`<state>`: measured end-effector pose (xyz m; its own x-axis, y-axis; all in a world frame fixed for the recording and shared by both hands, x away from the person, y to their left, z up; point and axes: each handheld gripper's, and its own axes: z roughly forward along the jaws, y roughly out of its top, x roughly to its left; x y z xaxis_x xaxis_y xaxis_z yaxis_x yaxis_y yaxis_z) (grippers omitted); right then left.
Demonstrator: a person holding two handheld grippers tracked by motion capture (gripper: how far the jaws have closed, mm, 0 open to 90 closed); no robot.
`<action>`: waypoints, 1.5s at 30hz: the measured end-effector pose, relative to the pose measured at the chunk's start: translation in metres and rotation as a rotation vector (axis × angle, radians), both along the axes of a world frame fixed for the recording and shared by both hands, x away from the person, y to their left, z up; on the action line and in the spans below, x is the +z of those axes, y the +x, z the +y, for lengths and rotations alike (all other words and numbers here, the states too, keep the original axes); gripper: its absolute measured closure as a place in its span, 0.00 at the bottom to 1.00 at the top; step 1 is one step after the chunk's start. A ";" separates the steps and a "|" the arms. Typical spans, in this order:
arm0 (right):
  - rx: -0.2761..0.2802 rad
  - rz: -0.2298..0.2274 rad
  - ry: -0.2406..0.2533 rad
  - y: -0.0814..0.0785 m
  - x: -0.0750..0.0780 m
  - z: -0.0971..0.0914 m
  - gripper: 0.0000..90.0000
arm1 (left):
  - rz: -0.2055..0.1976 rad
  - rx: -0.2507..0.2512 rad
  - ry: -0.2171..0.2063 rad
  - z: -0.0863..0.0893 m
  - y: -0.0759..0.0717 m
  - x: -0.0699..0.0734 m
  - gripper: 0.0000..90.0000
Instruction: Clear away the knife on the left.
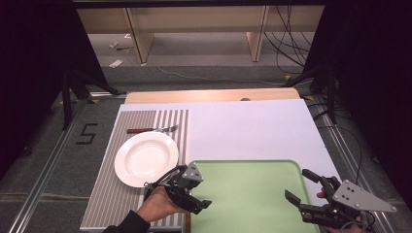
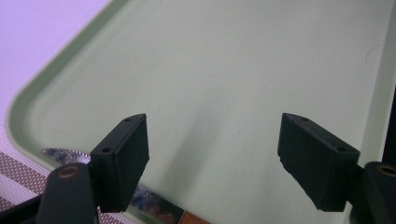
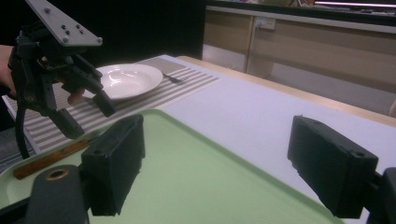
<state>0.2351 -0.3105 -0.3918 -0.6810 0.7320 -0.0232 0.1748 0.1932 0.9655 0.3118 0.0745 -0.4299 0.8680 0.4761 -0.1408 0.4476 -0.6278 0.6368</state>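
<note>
- Table (image 1: pixel 252 131): white top, and I read no brand or label on it.
- Tray (image 1: pixel 243 194): pale green, bare inside, at the near edge of the table. Both grippers hang over it, one at each end.
- Placemat (image 1: pixel 141 119): grey and white stripes, to the left of the tray. It carries no print.
- Plate (image 1: pixel 145 158): white, sitting on the placemat, unmarked as far as I can see.
- Left gripper (image 2: pixel 215 149): jaws stand wide with nothing between them, over the tray's left end.
- Right gripper (image 1: pixel 297 184): jaws wide too, holding nothing, over the tray's right end.
- Knife (image 3: pixel 46 158): wooden handle and steel blade. It lies flat along the tray's left rim, just under the left gripper's jaw and apart from the pads (I cannot tell whether it rests on the rim or on the placemat).
- Fork (image 1: pixel 163 129): lies on the placemat just beyond the plate.
- Step in hand, as I judge it: the knife is set down at the place setting and free of any grip.
- Next move, in my view: lift the left gripper straight off so a jaw does not nudge the blade.
- Writing: a taped "5" (image 1: pixel 87 133) on the floor left of the table. Nothing else is legible.
</note>
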 end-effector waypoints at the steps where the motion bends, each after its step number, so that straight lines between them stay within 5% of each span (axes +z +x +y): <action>1: 0.000 -0.001 -0.001 0.000 0.000 0.000 0.22 | -0.010 0.004 -0.016 0.001 -0.001 0.001 0.26; 11: 0.000 -0.004 -0.006 -0.001 0.000 0.000 0.22 | -0.109 0.031 -0.161 0.012 -0.009 0.010 0.22; 24: -0.002 -0.005 -0.004 -0.001 0.000 0.000 0.22 | -0.172 0.059 -0.339 0.030 -0.014 0.017 0.20; 30: -0.004 -0.001 -0.001 0.000 0.000 0.001 0.22 | -0.243 0.093 -0.421 0.043 -0.019 0.020 0.20; 45: -0.005 0.003 0.006 0.000 0.000 0.000 0.22 | -0.292 0.172 -0.452 0.068 -0.026 0.018 0.21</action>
<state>0.2351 -0.3104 -0.3922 -0.6774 0.7354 -0.0169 0.1786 0.1867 0.9661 0.2854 0.1421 -0.4124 0.8166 0.5625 -0.1295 0.2844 -0.1968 0.9383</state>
